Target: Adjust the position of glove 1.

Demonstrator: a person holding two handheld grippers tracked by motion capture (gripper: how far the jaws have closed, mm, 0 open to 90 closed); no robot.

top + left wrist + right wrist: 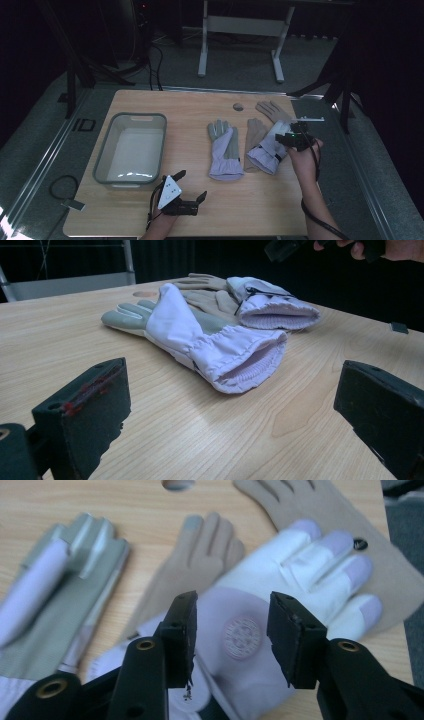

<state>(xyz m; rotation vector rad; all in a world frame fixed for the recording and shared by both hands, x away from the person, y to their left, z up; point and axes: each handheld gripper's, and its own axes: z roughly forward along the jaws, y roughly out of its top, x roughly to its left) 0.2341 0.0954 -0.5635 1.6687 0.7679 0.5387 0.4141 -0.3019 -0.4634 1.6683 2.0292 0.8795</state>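
Note:
Several gloves lie on the wooden table [175,107]. A grey-palmed glove with a pale lilac cuff [224,150] [210,340] [75,570] lies at the centre. To its right a white glove [270,147] [300,565] [270,307] rests across two tan gloves [255,132] [272,111] [200,555]. My right gripper [286,136] [232,612] hovers above the white glove, open, with nothing between its jaws. My left gripper [191,184] [235,405] sits low near the table's front edge, open wide and empty, pointing at the lilac cuff.
A grey rectangular tub [131,150] stands empty at the table's left. A small round grey spot [238,106] [177,484] lies beyond the gloves. Bare wood stretches along the front of the table. A white table frame [240,35] stands on the floor behind.

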